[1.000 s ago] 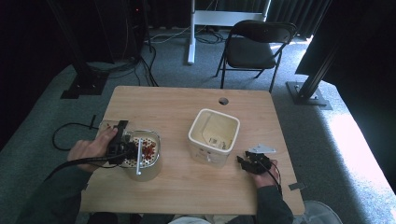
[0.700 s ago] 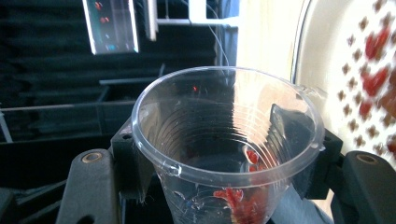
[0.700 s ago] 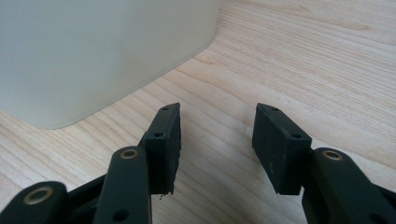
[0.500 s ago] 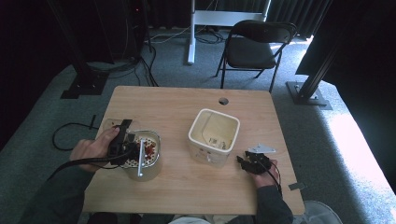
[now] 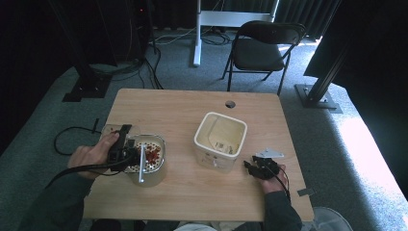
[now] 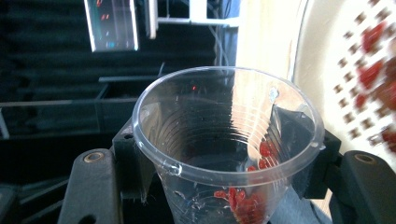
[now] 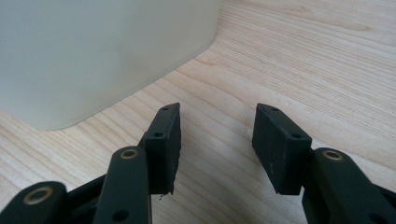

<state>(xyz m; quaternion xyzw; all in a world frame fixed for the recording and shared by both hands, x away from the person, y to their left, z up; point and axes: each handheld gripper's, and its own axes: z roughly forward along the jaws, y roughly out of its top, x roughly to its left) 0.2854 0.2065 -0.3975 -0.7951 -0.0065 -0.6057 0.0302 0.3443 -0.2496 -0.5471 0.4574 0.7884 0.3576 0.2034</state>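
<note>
While both hands sit at the near worktop edge, state per item:

left tool (image 5: 126, 147): closed on clear plastic cup (image 6: 228, 140); jaws clamp the cup wall from both sides just under the rim, seen in left gripper view.

cup: tipped, mouth facing the camera in left gripper view; a few red pieces (image 6: 243, 205) lie on its lower inner wall, a couple more higher up near the right side. In high view the cup is mostly hidden by hand and tool, at the left rim of the strainer.

strainer (image 5: 149, 153): round perforated white insert, sits in a clear bowl (image 5: 154, 177) on the left part of the worktop; red bits spread on its holes, mainly right half. Metal bar handle lies across it toward the near side. In left gripper view its holed surface with red bits shows blurred, just right of the cup rim.

left hand (image 5: 91, 155): wraps the tool grip from the left, cable trails off toward the near left edge.

right tool (image 5: 260, 167): open, holds nothing; jaws apart with bare wood between them in right gripper view. Rests low over the worktop at the near right.

white container (image 5: 220, 139): square, rounded corners, open top, label inside; stands mid-worktop, just left of the right tool. Its wall (image 7: 102, 51) shows close ahead-left of the jaws in right gripper view, not touching.

worktop (image 5: 192, 108): light wood, cable hole near the far edge.

background: folding chair (image 5: 262, 48) on carpet beyond the worktop.
</note>
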